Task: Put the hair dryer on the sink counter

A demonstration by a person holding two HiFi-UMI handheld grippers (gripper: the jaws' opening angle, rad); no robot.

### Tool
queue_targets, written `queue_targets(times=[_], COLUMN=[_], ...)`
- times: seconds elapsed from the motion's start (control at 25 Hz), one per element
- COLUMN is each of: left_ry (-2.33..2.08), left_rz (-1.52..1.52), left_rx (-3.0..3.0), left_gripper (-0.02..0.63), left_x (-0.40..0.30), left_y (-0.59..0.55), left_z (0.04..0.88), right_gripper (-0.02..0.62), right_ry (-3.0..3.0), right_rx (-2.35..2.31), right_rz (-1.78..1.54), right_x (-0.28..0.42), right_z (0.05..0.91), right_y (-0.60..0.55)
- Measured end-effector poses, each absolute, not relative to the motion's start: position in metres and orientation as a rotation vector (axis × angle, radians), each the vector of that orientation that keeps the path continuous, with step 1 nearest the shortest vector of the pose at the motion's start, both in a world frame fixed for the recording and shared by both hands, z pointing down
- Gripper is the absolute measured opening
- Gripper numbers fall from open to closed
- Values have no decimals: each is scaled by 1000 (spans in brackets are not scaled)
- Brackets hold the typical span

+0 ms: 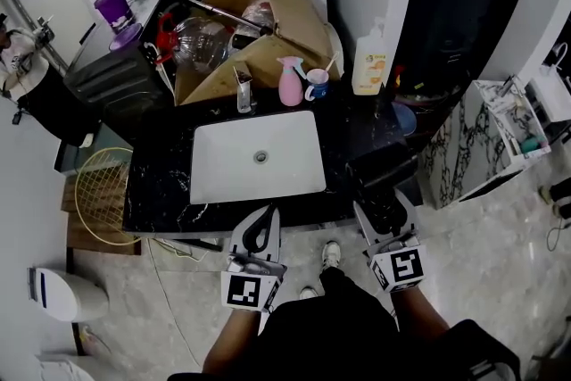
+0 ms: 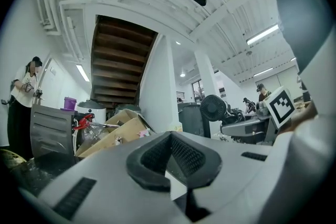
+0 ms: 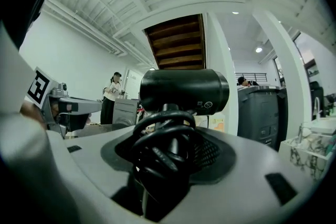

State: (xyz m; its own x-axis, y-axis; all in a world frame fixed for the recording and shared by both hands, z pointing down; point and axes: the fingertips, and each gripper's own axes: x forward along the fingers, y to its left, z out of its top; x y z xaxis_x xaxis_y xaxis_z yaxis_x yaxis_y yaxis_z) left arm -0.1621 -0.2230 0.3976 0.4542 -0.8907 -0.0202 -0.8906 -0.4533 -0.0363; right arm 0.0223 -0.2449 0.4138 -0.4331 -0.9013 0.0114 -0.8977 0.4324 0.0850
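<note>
Two grippers are held side by side at the front edge of the desk (image 1: 161,183), both pointing away from the person. The left gripper (image 1: 265,220) sits just before the front rim of the single white sink (image 1: 223,165); in the left gripper view its jaws (image 2: 170,157) are drawn together with nothing between them. The right gripper (image 1: 385,211) is at the desk's right front corner, its jaws clamped on the handle of the one black hair dryer (image 1: 379,169). In the right gripper view the dryer (image 3: 184,91) stands barrel-up and crosswise, with its cord (image 3: 163,149) coiled round the handle. Whether the dryer touches the desk cannot be told. Behind the sink stand one faucet (image 1: 243,89), one pink bottle (image 1: 291,81), one mug (image 1: 316,85), one soap bottle (image 1: 369,62) and one open cardboard box (image 1: 268,13).
</note>
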Motion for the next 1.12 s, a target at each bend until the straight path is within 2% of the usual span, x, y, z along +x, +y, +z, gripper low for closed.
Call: queue_targets(times=[0.56, 1.12], left_ry=[1671, 1775], left_rz=[-21, -126], left_rx=[-2625, -2615], left_gripper=[-3, -3], left_x=[-142, -141], left_y=[-350, -401], left_z=[408, 432], right_gripper=[258, 259], right_ry=[-2516, -2370], right_rx=[1595, 1498], right_rz=[44, 233], right_x=[51, 59], right_z=[464, 519], right_y=[-376, -446])
